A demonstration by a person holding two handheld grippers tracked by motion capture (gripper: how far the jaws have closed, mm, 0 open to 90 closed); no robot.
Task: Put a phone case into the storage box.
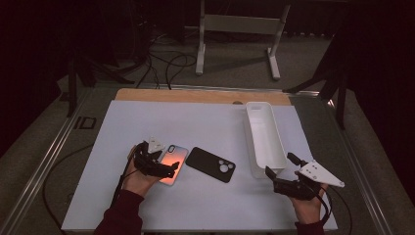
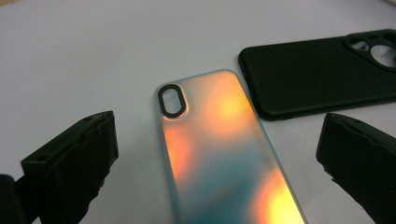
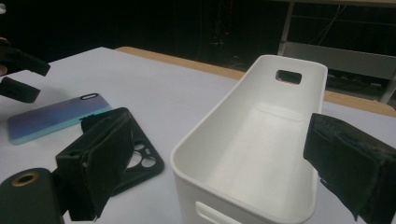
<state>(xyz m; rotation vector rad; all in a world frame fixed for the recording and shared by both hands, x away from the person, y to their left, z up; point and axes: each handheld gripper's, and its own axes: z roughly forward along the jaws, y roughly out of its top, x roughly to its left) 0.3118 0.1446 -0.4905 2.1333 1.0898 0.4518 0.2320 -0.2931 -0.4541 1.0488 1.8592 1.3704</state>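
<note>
An iridescent orange-teal phone case (image 2: pixel 224 177) lies back-up on the white table sheet (image 1: pixel 195 122), at the front left (image 1: pixel 175 157). My left gripper (image 2: pixel 218 123) is open, with one jaw on each side of the case's near end and not closed on it; in the high view the left gripper (image 1: pixel 167 165) hangs over the case's left edge. A black phone case (image 1: pixel 211 164) lies just right of it. My right gripper (image 1: pixel 280 165) is open at the near end of the white bin (image 1: pixel 264 139), and the right gripper (image 3: pixel 220 121) holds nothing.
The white bin (image 3: pixel 261 140) is long, empty and has a handle slot in its far end. The black case (image 3: pixel 144 163) lies between it and the iridescent case (image 3: pixel 51 119). A wooden strip (image 1: pixel 195 95) borders the table's far edge; cables and a stand lie beyond.
</note>
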